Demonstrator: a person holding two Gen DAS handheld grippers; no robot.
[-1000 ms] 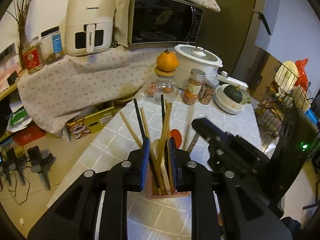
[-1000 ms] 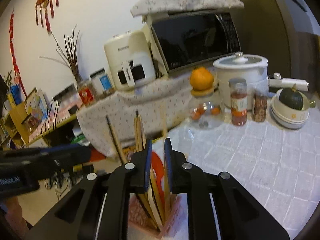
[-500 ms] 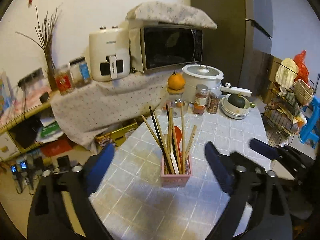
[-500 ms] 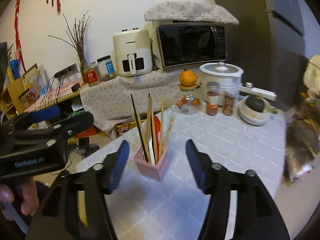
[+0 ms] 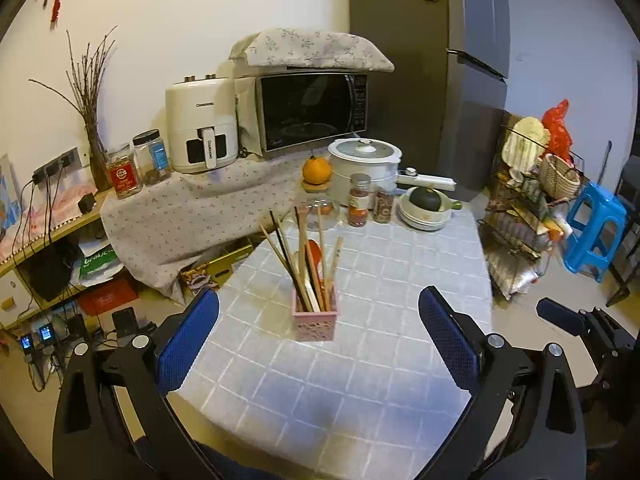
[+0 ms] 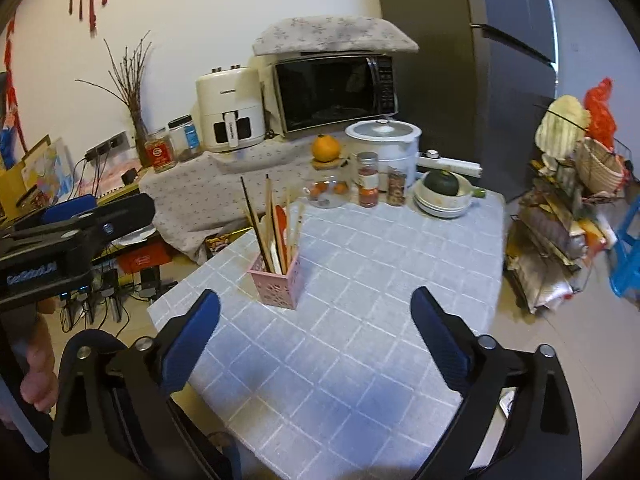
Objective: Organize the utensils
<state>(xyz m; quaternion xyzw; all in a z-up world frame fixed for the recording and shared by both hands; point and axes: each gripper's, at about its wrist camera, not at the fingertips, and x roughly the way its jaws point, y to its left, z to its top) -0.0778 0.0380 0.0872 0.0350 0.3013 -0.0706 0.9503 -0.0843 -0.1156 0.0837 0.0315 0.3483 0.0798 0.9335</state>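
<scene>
Left wrist view: chopsticks point(image 5: 298, 256) and a red utensil all stand in the pink holder point(image 5: 314, 322) mid-tabletop point(image 5: 360, 380). Left gripper point(image 5: 318, 344) and right gripper point(image 6: 316, 336) jaws spread, holding nothing. I see no loose utensils; task looks done.

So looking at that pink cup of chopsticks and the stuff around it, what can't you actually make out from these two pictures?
- Pink holder: its walls hide the lower ends of the chopsticks in both views.
- Red utensil: right view, mostly hidden by the chopsticks; type unclear.
- Two spice jars: labels too small to read.
- Glass jar under the orange: left view, chopstick tips cross it.
- Left gripper and right gripper: rear parts cut off by the bottom edge.
</scene>
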